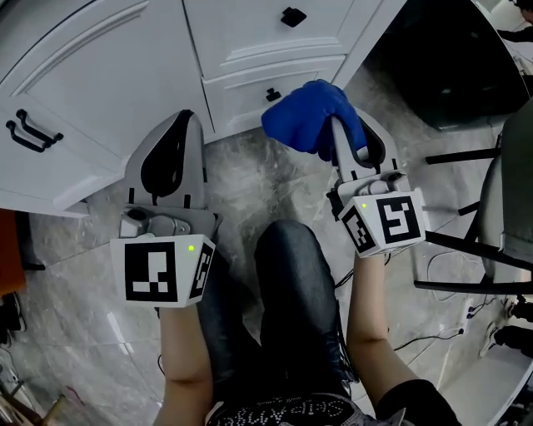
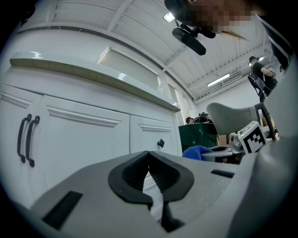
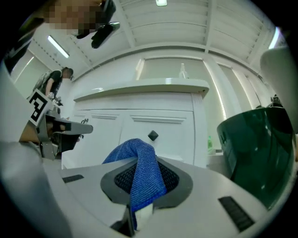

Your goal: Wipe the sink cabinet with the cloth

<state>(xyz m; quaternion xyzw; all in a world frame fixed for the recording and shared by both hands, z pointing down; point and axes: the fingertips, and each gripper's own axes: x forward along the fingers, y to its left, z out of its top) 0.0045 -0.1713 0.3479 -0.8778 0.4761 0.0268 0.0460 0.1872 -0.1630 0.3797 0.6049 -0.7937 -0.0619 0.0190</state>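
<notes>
My right tool is clenched on the blue cloth, bunched at its tip and near the sink cabinet, whose white front lies straight ahead on the far side, while my left tool is closed on nothing.

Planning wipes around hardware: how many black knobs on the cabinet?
2: upper knob at the head view's top edge, lower knob below it, near the cloth. Others may be hidden.
</notes>
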